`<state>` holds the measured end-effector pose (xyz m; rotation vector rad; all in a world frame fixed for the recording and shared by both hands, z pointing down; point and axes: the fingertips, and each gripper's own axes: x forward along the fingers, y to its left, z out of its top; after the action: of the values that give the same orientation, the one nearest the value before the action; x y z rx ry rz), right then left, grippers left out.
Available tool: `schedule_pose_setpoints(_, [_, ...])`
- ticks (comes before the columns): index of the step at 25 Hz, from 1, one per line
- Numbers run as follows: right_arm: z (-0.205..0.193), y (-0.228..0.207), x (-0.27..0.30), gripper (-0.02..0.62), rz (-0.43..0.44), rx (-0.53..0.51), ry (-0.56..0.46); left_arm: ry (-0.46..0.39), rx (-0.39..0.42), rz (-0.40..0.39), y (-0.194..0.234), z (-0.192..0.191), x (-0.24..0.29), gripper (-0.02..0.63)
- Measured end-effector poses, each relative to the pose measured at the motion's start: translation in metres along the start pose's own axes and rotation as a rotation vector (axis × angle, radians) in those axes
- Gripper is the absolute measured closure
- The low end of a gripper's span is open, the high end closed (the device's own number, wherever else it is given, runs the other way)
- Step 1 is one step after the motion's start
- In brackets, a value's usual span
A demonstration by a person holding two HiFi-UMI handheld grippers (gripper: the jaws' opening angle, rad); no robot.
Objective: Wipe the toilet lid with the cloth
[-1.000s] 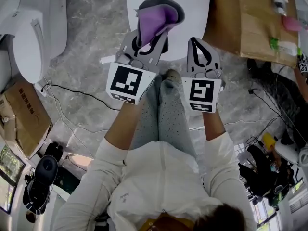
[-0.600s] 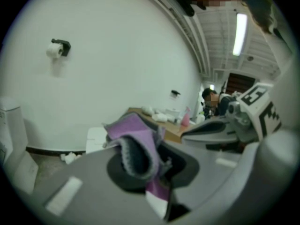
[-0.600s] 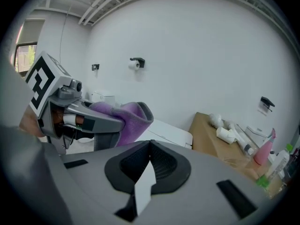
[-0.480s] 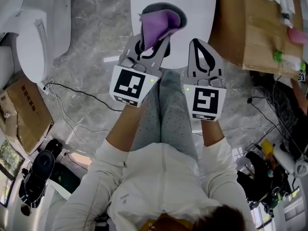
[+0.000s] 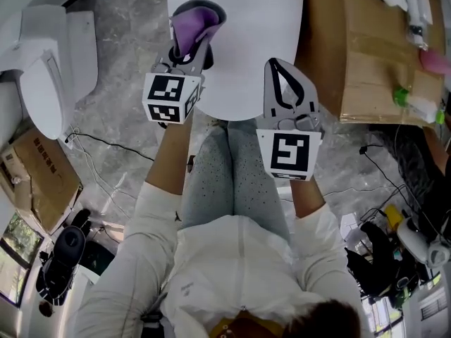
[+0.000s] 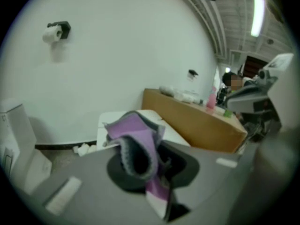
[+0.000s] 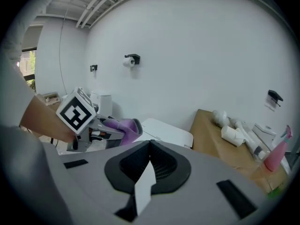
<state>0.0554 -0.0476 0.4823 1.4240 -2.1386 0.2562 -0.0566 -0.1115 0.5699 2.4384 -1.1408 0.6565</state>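
Left gripper [image 5: 189, 42] moved forward over the white lid [image 5: 243, 62] near its left edge, jaws clamped on bunched purple cloth [image 5: 193, 20], right gripper [image 5: 277, 66] closed and empty by the lid's right edge, cardboard box [image 5: 366, 55] just beyond, bare lid between them.

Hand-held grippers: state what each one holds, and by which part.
The left hand-held gripper is shut on the purple cloth, pinching a bunched fold of it. The right hand-held gripper is shut and holds nothing.

A brown cardboard box [image 5: 366, 55] and a wall-mounted toilet paper roll [image 6: 51, 33].
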Motion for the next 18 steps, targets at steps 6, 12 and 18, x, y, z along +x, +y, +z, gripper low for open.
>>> schedule_pose_setpoints(6, [0.005, -0.028, 0.026, 0.581, 0.023, -0.031, 0.006, 0.129, -0.035, 0.030, 0.037, -0.028, 0.075, 0.557])
schedule_pose_setpoints(12, [-0.002, -0.049, 0.041, 0.580, 0.015, -0.007, 0.026, 0.295, -0.106, 0.046, 0.044, -0.052, 0.131, 0.557])
schedule_pose_setpoints(18, [-0.015, -0.064, 0.037, 0.581, 0.001, -0.015, 0.066, 0.358, -0.084, -0.003, 0.001, -0.052, 0.178, 0.557])
